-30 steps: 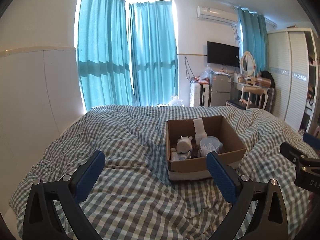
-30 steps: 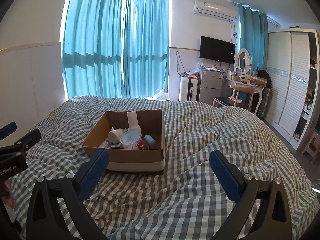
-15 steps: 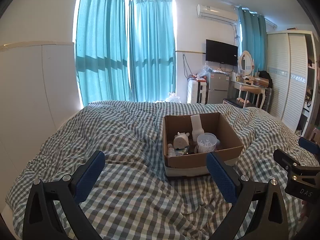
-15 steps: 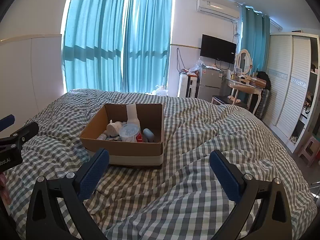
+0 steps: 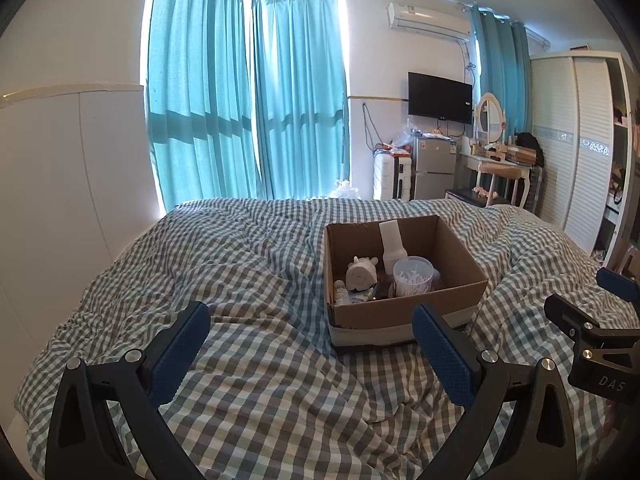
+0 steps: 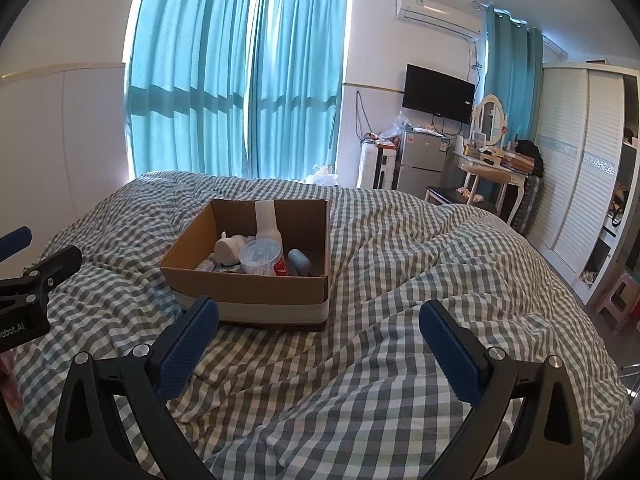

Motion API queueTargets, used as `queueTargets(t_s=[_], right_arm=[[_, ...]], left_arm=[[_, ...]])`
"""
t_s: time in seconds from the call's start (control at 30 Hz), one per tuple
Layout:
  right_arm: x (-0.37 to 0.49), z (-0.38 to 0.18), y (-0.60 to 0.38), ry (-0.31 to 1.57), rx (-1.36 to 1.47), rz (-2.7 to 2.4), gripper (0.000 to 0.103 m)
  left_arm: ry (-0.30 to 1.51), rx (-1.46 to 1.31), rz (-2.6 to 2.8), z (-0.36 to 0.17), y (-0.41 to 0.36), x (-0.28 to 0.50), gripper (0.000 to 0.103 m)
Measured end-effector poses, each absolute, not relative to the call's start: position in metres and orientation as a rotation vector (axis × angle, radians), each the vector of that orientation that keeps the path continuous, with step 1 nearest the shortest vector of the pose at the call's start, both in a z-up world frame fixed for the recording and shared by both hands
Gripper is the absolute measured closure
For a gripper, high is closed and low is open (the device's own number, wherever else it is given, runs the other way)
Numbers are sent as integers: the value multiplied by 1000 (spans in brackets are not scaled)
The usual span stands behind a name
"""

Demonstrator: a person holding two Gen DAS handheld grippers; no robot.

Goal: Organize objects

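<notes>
An open cardboard box (image 5: 404,312) (image 6: 256,288) sits on the checked bedspread (image 5: 240,280) (image 6: 400,280). Inside stand a tall white bottle (image 5: 391,240) (image 6: 267,222), a small white animal figure (image 5: 362,274) (image 6: 230,248), a clear tub of cotton swabs (image 5: 413,278) (image 6: 260,255), a red item (image 6: 281,267) and a light blue item (image 6: 300,261). My left gripper (image 5: 310,348) is open and empty, in front of the box and left of it. My right gripper (image 6: 320,344) is open and empty, in front of the box and right of it.
Teal curtains (image 5: 248,104) hang behind the bed. A white wall panel (image 5: 60,184) runs along the left. A small fridge (image 5: 434,168), a dressing table (image 5: 500,164) and a wardrobe (image 5: 576,152) stand at the right. A pink stool (image 6: 618,300) is on the floor.
Both cameras have risen and pulled back a little, so the box sits lower and smaller in view. Both grippers stay open. Nothing in the box has moved.
</notes>
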State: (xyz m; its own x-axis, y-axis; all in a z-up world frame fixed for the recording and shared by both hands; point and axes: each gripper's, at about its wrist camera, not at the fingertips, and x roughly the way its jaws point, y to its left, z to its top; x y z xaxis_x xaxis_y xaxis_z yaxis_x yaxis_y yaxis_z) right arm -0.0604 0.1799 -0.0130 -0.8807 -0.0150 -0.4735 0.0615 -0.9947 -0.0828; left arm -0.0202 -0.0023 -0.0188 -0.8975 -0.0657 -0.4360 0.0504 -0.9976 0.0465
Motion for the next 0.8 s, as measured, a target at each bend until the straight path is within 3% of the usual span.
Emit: queueTargets(t_s=[0.8], right_arm=[[-62,-17,176,156,776,-3001,2]], left_arm=[[-72,708,-2994,-20,2,-19,0]])
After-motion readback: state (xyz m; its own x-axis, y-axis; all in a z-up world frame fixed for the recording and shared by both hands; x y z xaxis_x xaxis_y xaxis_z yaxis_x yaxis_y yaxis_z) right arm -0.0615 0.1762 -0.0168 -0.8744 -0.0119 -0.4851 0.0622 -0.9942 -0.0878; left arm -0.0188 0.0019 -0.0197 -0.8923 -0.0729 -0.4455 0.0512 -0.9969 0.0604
